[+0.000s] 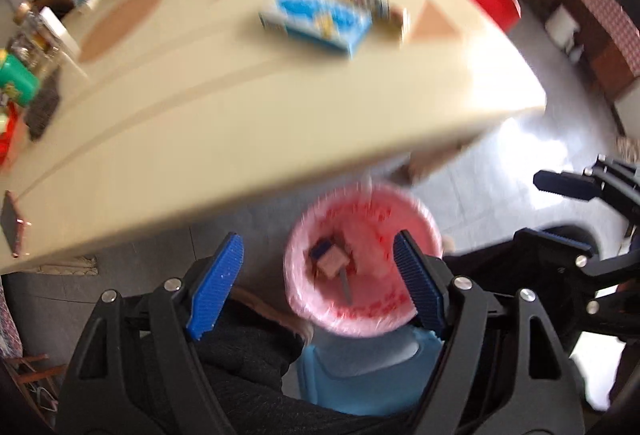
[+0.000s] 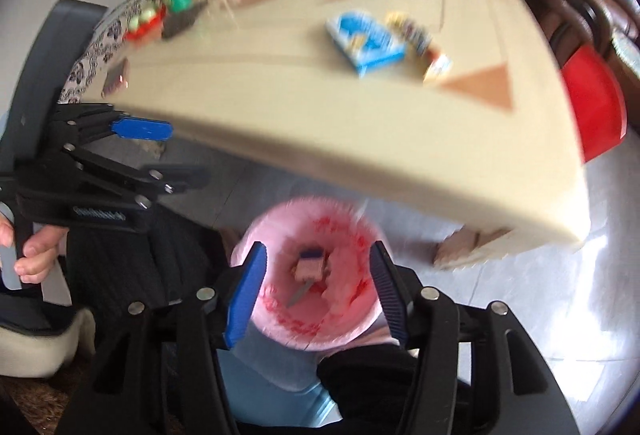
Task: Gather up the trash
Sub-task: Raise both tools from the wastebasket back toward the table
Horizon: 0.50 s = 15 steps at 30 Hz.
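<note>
Right gripper (image 2: 318, 293) above pink-lined bin (image 2: 280, 331), empty

I see the bin (image 1: 362, 263) lined with a pink bag in the lower centre of the frame, standing upright on the floor, with a small carton (image 1: 328, 261) inside. On the desk, upper centre, lie a blue box (image 1: 316, 21) and small wrappers (image 1: 370, 5).

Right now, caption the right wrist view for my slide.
Open right gripper above pink-lined trash bin; blue box on table.
</note>
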### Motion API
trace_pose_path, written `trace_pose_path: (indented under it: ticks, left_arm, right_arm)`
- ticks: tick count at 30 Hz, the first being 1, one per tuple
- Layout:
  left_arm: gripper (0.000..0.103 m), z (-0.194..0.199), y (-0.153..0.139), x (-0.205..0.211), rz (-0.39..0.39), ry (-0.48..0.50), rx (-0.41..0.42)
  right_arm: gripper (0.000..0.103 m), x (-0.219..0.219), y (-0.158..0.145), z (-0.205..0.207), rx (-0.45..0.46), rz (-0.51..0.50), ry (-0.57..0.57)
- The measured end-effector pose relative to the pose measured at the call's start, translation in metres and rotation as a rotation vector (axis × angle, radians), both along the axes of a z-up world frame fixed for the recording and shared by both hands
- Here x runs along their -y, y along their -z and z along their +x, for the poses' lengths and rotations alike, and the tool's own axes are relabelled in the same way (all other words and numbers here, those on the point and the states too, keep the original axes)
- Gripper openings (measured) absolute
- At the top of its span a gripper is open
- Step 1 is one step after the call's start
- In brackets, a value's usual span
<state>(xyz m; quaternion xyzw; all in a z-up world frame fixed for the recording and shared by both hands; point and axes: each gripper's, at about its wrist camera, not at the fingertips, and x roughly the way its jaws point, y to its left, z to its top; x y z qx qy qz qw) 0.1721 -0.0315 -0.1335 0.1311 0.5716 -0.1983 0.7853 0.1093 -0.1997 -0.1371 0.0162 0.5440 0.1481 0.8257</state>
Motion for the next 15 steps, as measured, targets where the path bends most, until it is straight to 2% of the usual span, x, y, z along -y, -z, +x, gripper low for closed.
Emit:
trace_pose_path:
  ticks: [1, 5, 7, 15]
  left_arm:
    - [0.081, 0.004, -0.008, 0.001, -0.004, -0.008, 0.008]
    - [0.081, 0.022, -0.044, 0.014, -0.015, -0.03, 0.051]
    - [0.081, 0.031, -0.056, 0.022, -0.018, -0.029, 0.046]
    - [0.081, 0.068, -0.076, 0.038, -0.068, -0.113, 0.0]
  right_arm:
    - [0.054, 0.004, -0.01, 0.002, 0.021, -0.01, 0.005]
    - [0.054, 0.017, -0.044, 0.016, 0.087, -0.049, 0.028]
    - [0.055, 0.023, -0.058, 0.024, 0.11, -0.067, 0.032]
    - [0.057, 0.045, -0.088, 0.068, 0.152, -0.137, 0.032]
